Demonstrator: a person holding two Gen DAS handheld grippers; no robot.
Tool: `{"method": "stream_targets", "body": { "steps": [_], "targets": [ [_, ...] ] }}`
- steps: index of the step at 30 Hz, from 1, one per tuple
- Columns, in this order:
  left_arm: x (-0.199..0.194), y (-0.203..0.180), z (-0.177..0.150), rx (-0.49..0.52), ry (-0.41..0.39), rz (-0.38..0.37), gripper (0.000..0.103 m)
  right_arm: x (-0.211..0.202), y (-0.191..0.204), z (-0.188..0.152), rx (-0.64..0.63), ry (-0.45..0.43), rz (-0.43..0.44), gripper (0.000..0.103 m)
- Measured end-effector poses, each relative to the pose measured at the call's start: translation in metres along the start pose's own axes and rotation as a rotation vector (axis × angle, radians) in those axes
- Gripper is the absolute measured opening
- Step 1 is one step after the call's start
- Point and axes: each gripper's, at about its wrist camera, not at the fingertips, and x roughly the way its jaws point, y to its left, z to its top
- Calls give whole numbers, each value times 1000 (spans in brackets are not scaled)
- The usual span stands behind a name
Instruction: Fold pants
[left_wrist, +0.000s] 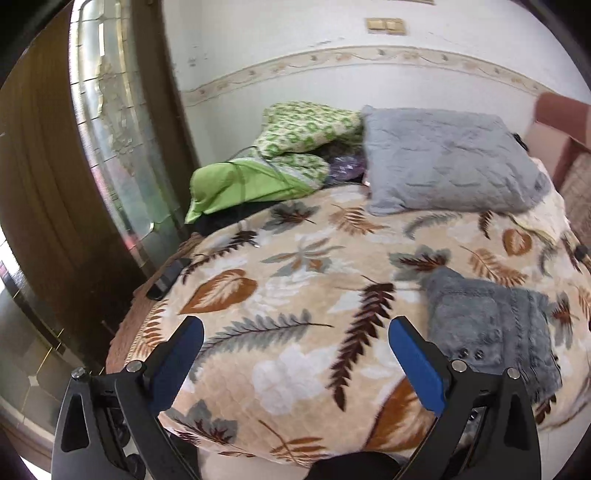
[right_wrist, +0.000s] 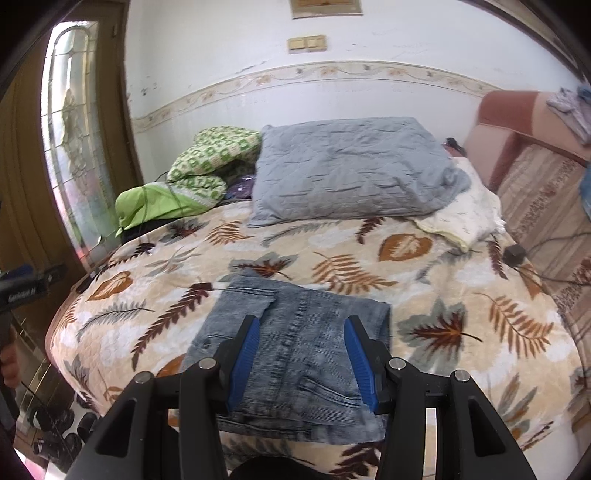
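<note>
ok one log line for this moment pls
pants folded flat on bed | left claw open, empty | right claw open above pants, no grip

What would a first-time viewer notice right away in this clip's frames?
First, the folded grey-blue pants lying on the leaf-print bedspread near the bed's front edge, directly ahead of the open right hand-held gripper. Behind them a grey pillow leans near the wall, with green bedding bunched beside it. The left hand-held gripper is open too, over bare bedspread with the pants off to its right.
</note>
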Motion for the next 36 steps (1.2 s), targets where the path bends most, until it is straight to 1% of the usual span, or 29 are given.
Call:
{"method": "stream_targets", "body": {
  "steps": [5, 10, 36],
  "targets": [
    [-1, -22, -4, 49, 13, -24, 100, -4, -12, -4, 23, 5, -12, 51],
    [-8, -33, -4, 71, 1, -40, 100, -6, -12, -4, 24, -5, -3, 51],
    [-14, -33, 0, 74, -9, -34, 100, -6, -5, -5, 17, 5, 22, 52]
  ]
}}
